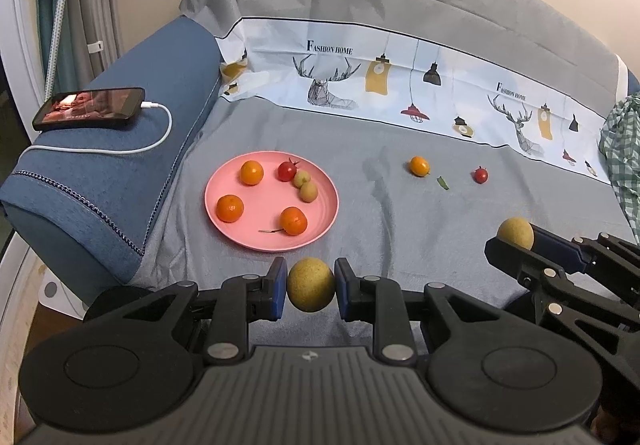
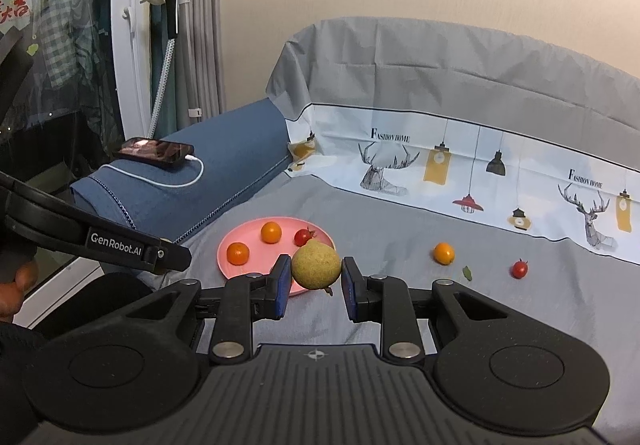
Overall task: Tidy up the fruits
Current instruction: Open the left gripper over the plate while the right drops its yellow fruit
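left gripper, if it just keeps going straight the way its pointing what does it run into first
Most likely the pink plate: its near rim lies just ahead of the left gripper, which is shut on a yellow-green fruit. The orange fruit near that rim would come next. Height above the cloth is unclear, so it might pass over.

We see a phone [image 1: 89, 107] lying on the blue armrest [image 1: 132, 149] with a white cable [image 1: 132, 149] plugged in, a grey sofa cover [image 1: 400, 5], and a checked cloth [image 1: 624, 153] at the right.
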`<state>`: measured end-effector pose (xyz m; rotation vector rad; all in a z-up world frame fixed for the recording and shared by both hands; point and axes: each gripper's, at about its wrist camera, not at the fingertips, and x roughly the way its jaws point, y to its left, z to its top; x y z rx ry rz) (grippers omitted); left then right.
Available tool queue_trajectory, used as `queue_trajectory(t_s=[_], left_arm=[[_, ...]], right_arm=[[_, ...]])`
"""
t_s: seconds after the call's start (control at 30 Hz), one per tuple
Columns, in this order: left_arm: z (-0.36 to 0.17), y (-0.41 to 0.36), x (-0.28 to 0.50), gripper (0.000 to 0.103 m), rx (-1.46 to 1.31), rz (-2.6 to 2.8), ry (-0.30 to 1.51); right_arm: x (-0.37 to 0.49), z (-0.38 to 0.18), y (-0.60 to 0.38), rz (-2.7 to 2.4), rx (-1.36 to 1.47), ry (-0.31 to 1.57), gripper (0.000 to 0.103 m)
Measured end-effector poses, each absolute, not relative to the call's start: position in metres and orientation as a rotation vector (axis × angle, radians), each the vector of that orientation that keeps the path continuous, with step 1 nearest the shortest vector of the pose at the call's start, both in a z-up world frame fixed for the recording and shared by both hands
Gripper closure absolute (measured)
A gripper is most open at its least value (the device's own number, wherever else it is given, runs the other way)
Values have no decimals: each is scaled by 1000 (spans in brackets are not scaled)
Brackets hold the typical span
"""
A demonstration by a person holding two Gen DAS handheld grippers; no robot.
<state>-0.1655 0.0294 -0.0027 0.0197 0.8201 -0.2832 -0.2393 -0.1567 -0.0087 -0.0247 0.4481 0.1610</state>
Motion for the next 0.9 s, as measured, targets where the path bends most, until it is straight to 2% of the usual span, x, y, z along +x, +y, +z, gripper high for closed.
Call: queue_trajectory(t_s=[0.43, 0.9], left_arm=[[-18, 39, -127, 75, 3, -249, 875], [-40, 45, -33, 75, -5, -164, 910]], right_arm=[[-207, -19, -154, 144, -48, 488, 75], [-118, -47, -136, 184, -52, 555, 75]])
